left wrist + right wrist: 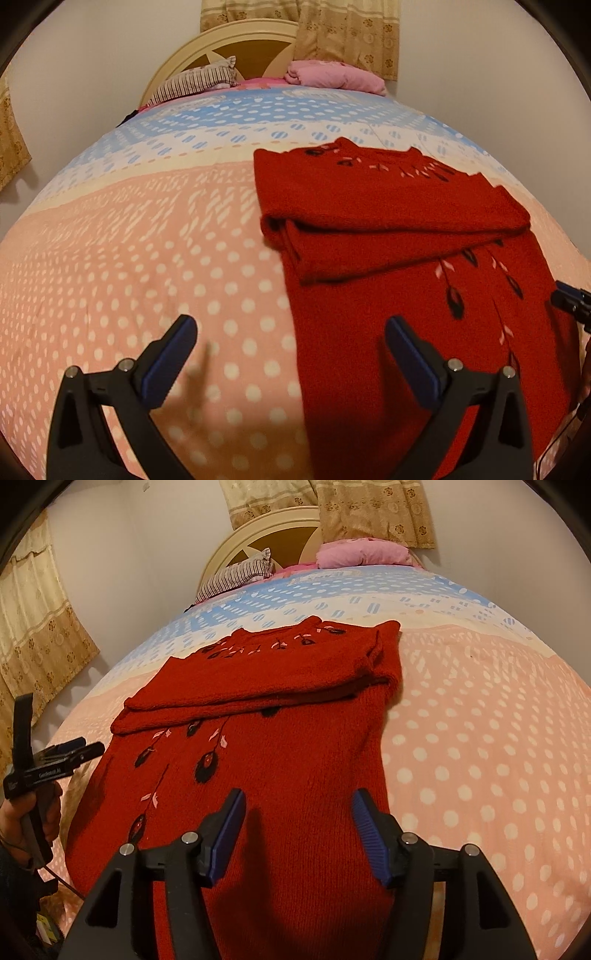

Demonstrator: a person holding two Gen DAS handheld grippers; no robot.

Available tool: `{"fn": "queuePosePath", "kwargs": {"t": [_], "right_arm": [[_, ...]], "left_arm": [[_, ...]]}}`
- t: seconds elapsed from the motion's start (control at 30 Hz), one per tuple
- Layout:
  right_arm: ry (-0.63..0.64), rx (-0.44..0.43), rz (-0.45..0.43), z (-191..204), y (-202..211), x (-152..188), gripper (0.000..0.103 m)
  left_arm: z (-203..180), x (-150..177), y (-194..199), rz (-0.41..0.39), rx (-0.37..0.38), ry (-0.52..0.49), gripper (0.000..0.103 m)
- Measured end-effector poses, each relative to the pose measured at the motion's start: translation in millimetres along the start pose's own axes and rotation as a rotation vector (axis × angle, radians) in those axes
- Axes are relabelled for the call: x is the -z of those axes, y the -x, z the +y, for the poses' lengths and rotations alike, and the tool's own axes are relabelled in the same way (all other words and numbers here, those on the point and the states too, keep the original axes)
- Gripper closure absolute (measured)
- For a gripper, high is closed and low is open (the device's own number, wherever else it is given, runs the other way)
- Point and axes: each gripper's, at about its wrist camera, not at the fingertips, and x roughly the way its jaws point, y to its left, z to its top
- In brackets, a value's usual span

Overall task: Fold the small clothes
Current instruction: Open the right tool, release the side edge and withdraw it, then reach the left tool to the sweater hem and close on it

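Left wrist view: the left tool (291,332) is hanging wide and empty over the bed (129,258), one pad above the near left edge of the red sweater (406,314). The sweater is lying flat toward the bed's near edge, its sleeves already folded across the chest. Judgement: the hem fold is next; both tools should be pinching the two near corners evenly.

Right wrist view: the right tool (297,812) is standing half open, empty, above the sweater's hem area. The knit is looking thick, fuzzy and ribbed, with embroidered leaf trim; the bedcover is showing smooth dotted cotton.
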Motion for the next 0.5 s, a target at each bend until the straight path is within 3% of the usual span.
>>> {"fn": "queuePosePath", "kwargs": {"t": [0.5], "right_arm": [[0.015,0.022,0.020,6.4,18.0,20.9,0.041]], "left_arm": [[-15.7,28.4,27.0,0.013,0.029,-0.029,0.000]]}}
